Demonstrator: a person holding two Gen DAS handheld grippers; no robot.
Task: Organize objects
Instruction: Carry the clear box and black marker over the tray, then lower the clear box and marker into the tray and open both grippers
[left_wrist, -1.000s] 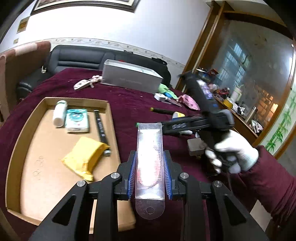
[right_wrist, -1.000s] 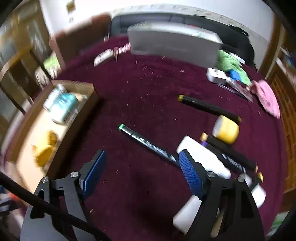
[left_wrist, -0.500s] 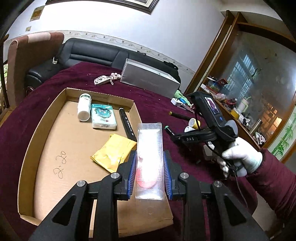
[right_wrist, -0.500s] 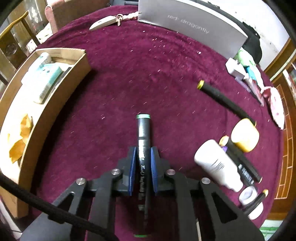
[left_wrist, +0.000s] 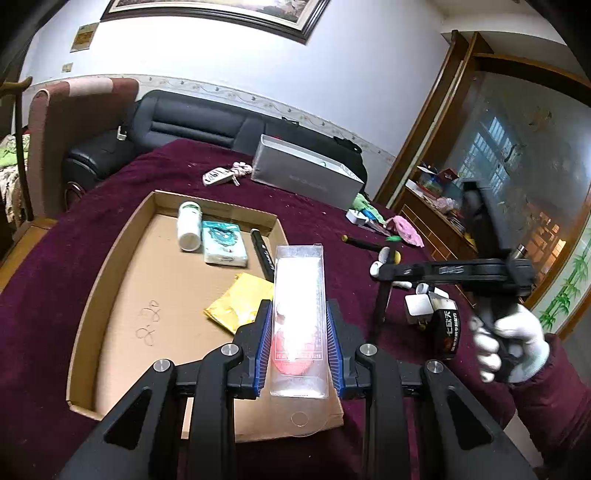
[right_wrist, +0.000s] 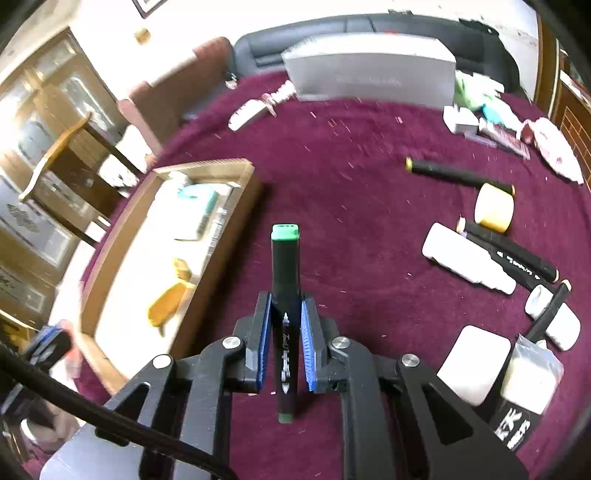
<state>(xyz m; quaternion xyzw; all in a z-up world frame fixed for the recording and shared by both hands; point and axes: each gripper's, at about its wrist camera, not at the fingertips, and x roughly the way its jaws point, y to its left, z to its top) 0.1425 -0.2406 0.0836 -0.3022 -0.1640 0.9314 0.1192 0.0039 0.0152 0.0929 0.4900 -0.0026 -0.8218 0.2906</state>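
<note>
My left gripper (left_wrist: 298, 321) is shut on a clear plastic package (left_wrist: 298, 295) with a pink item inside, held above the near right corner of the cardboard tray (left_wrist: 110, 258). The tray holds a white bottle (left_wrist: 189, 226), a teal tissue pack (left_wrist: 224, 243), a black marker (left_wrist: 263, 254) and a yellow packet (left_wrist: 240, 304). My right gripper (right_wrist: 284, 314) is shut on a black marker with green caps (right_wrist: 285, 280), lifted above the maroon tablecloth, right of the tray (right_wrist: 236, 236). The right gripper also shows in the left wrist view (left_wrist: 384, 267).
On the cloth to the right lie a white bottle (right_wrist: 465, 258), black markers (right_wrist: 458, 173), a yellow tape roll (right_wrist: 494, 207), white chargers (right_wrist: 474, 363) and a black-labelled item (right_wrist: 517, 413). A grey box (right_wrist: 373, 74), keys (left_wrist: 225, 173) and a sofa (left_wrist: 184, 125) are at the back.
My right gripper closed on the green-capped marker and lifted it off the cloth. My left gripper moved back over the tray's near corner with the clear package.
</note>
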